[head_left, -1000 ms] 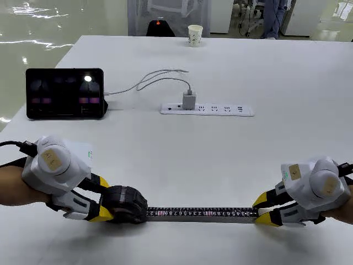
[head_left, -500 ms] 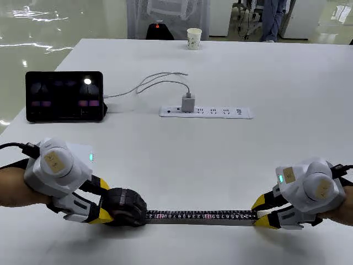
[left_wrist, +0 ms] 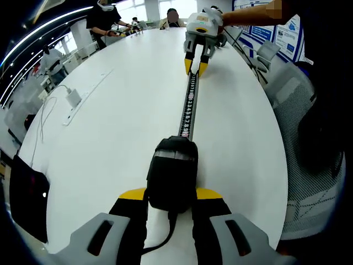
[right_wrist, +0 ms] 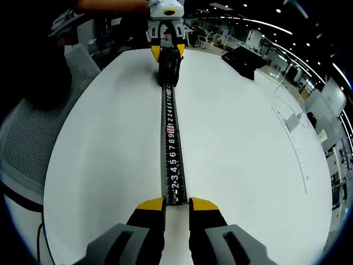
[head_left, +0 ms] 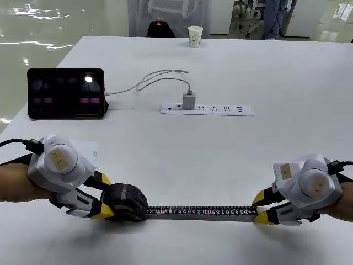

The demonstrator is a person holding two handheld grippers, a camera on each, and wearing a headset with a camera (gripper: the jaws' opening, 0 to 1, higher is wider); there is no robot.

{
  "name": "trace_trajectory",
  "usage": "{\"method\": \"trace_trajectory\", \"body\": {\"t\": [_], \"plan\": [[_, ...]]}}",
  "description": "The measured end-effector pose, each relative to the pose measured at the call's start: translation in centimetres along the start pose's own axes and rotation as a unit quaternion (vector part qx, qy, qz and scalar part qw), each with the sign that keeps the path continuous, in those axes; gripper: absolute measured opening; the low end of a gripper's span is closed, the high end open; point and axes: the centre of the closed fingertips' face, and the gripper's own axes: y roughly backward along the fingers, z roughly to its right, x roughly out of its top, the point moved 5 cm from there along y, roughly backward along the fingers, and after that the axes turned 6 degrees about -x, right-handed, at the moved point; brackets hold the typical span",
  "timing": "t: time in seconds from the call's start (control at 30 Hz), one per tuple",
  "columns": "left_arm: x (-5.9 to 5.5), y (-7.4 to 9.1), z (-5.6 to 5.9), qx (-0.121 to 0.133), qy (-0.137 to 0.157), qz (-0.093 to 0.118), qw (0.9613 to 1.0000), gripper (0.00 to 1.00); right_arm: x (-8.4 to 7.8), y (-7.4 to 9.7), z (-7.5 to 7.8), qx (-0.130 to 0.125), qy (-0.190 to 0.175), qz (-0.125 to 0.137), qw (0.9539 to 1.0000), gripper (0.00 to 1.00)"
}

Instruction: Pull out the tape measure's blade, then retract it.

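The black tape measure case (head_left: 126, 202) lies on the white table (head_left: 220, 154) near its front edge, and my left gripper (head_left: 105, 205) is shut on it from the left. Its dark numbered blade (head_left: 201, 211) runs flat to the right, where my right gripper (head_left: 259, 208) is shut on the blade's tip. In the left gripper view the case (left_wrist: 172, 174) sits between my yellow fingertips (left_wrist: 132, 194), and the blade (left_wrist: 187, 107) leads off to the right gripper (left_wrist: 196, 66). In the right gripper view the blade (right_wrist: 171, 143) ends in my right gripper (right_wrist: 176, 205), with the case (right_wrist: 168, 69) far off.
A dark tablet (head_left: 66, 93) stands at the left. A white power strip (head_left: 207, 109) with a plugged charger (head_left: 189, 100) and grey cables lies mid-table. A paper cup (head_left: 194, 35) stands at the far edge. A mesh chair (left_wrist: 309, 165) is beside the table.
The blade's drawn-out length and both grips look the same. The head view has shifted slightly.
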Motion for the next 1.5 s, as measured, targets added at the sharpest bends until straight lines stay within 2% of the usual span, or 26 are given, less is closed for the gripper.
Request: {"method": "trace_trajectory", "body": {"t": [0.1,0.2,0.33,0.67,0.77,1.03,1.2,1.3,1.43,1.5], "plan": [[0.0,0.3,0.1,0.006,0.006,0.004,1.0,0.26,-0.2,0.1,-0.2,-0.004,0.004,-0.005,1.0,0.15],[-0.1,0.7,0.0,0.015,0.013,0.007,0.9998,0.29,-0.5,0.4,-0.2,-0.013,-0.009,-0.007,0.9998,0.17],[-0.3,1.0,0.2,0.021,0.023,0.011,0.9995,0.33,-0.6,0.8,-0.6,-0.021,-0.017,-0.004,0.9996,0.24],[-0.3,1.8,1.6,0.054,0.072,0.045,0.9949,0.52,-0.4,2.0,-1.8,-0.045,-0.047,0.013,0.9978,0.33],[-0.5,2.1,2.2,0.063,0.089,0.055,0.9925,0.56,-0.4,2.4,-2.1,-0.052,-0.061,0.018,0.9966,0.37],[-0.6,2.6,4.1,0.087,0.136,0.092,0.9826,0.64,-0.3,3.4,-3.2,-0.074,-0.092,0.026,0.9926,0.44],[-0.7,2.6,5.0,0.097,0.153,0.106,0.9778,0.71,-0.1,3.9,-3.9,-0.085,-0.109,0.035,0.9898,0.48],[-0.5,2.8,5.6,0.109,0.168,0.122,0.9721,0.73,0.0,4.1,-4.4,-0.091,-0.124,0.039,0.9873,0.5],[-0.5,2.9,6.1,0.119,0.176,0.133,0.9682,0.74,0.1,4.3,-5.0,-0.098,-0.139,0.045,0.9844,0.53],[-0.5,2.9,6.4,0.128,0.184,0.14,0.9644,0.76,0.2,4.4,-5.2,-0.103,-0.155,0.048,0.9813,0.55]]}}
